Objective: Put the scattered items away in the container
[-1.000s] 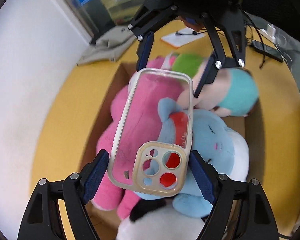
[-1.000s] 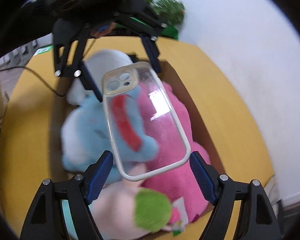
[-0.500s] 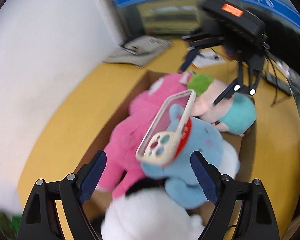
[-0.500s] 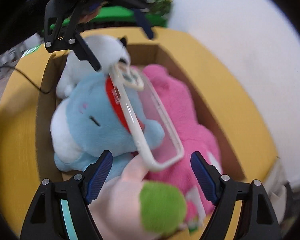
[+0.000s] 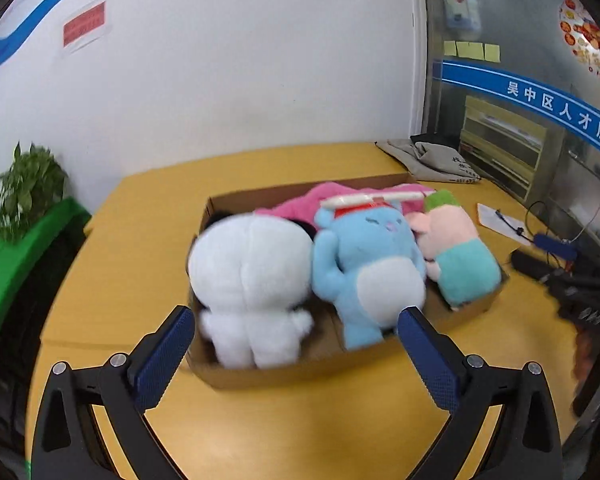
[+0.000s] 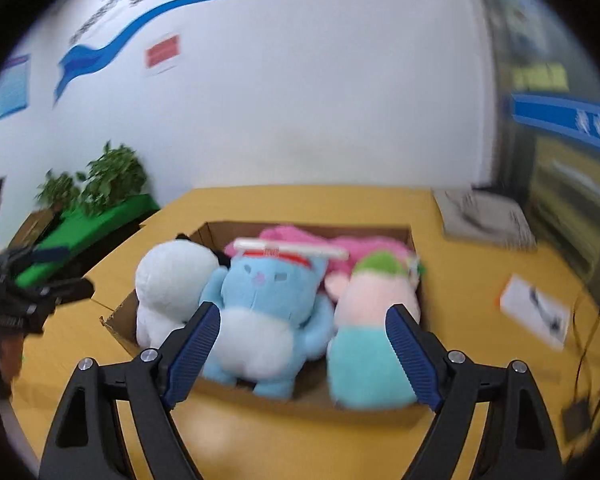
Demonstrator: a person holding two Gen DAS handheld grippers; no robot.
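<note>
A cardboard box on the yellow table holds a white plush, a blue plush, a pink plush and a pink-and-teal plush. A clear phone case lies flat on top of the blue and pink plushes. My left gripper is open and empty, back from the box's near side. My right gripper is open and empty, also in front of the box.
A grey cloth bag lies at the table's far right. A white paper with a pen and cables lie to the right. A plant on a green stand is at the left.
Both grippers have let go of the phone case and pulled back and up from the box. The case now rests on the plushes inside the box.
</note>
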